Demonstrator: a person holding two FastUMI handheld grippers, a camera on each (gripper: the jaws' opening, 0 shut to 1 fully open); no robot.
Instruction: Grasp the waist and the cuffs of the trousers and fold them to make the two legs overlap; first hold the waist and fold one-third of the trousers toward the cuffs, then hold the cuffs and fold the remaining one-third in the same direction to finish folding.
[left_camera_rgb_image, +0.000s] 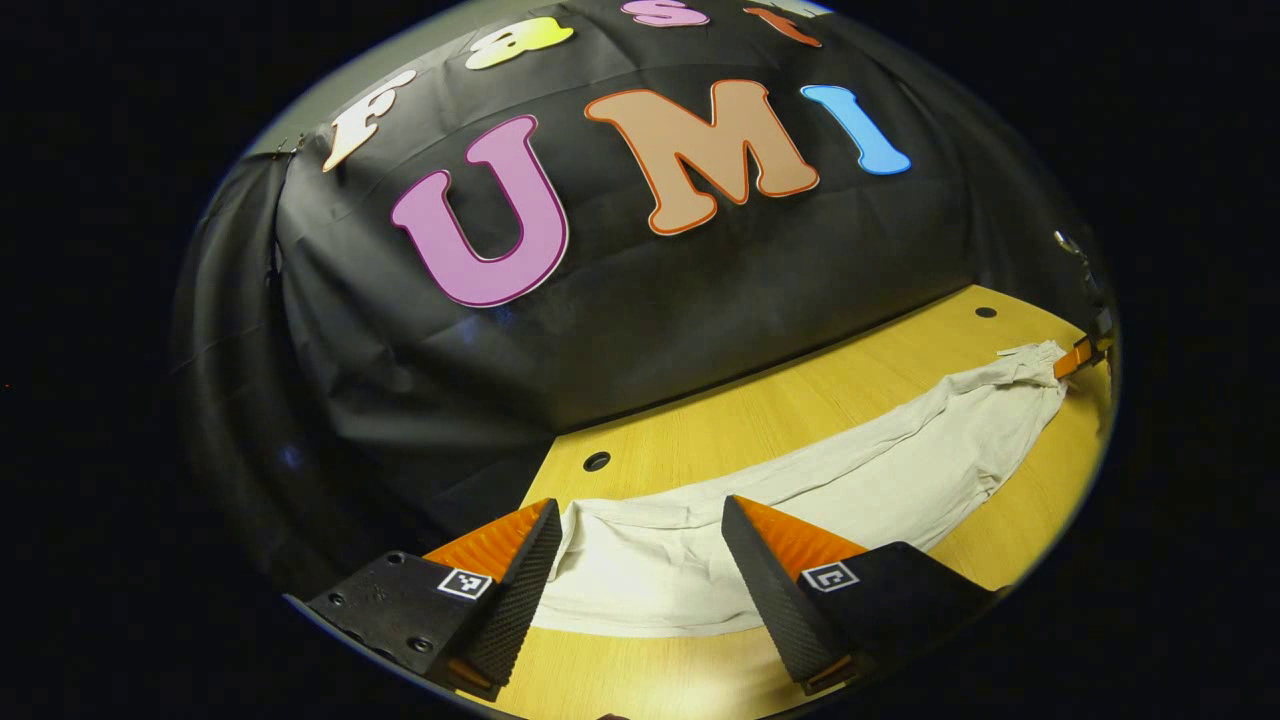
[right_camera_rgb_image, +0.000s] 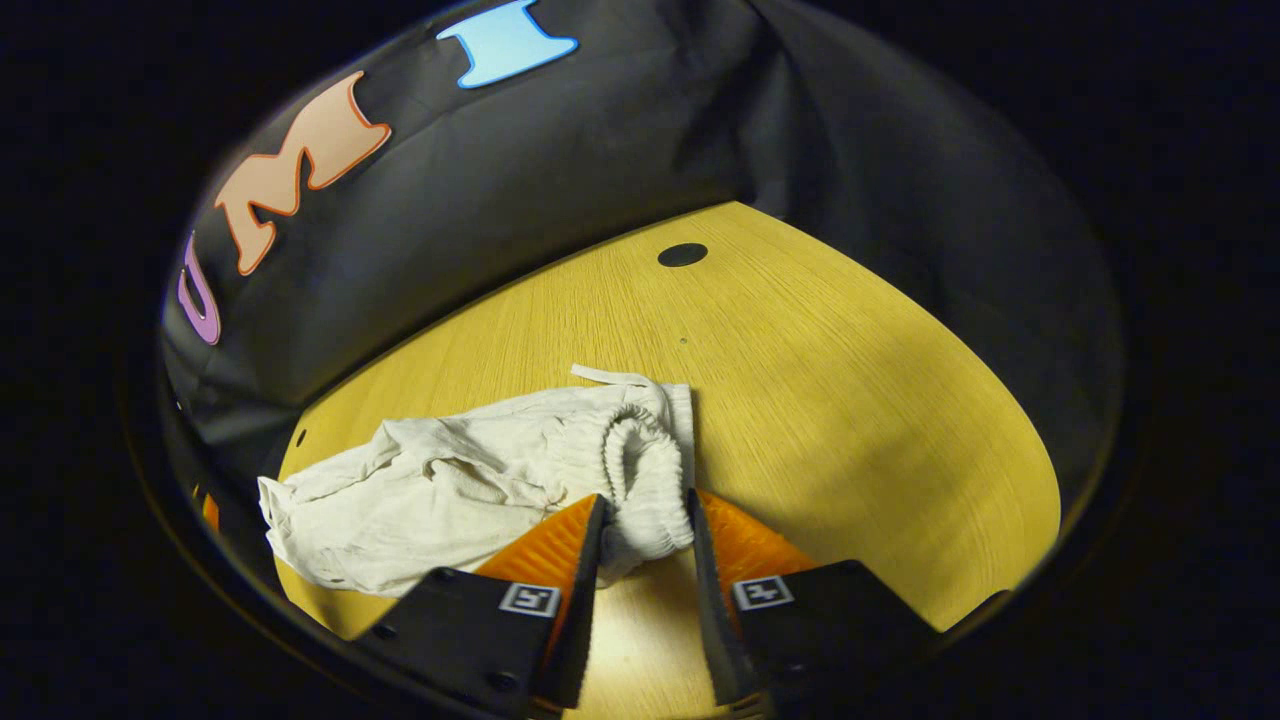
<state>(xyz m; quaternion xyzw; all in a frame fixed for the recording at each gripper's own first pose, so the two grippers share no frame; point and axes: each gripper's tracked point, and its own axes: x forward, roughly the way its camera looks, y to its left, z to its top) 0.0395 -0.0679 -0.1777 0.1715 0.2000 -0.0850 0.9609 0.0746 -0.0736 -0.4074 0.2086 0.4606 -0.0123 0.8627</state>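
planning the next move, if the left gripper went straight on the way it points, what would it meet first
Probably the trousers: the left gripper stands open with the pale cloth lying between its fingers on the table. Past the cloth comes the black booth wall, though depth is hard to judge.

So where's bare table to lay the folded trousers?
Bare table lies right of the elastic waist, out to the round hole by the booth wall. Left of the right gripper it is crowded by the trousers.
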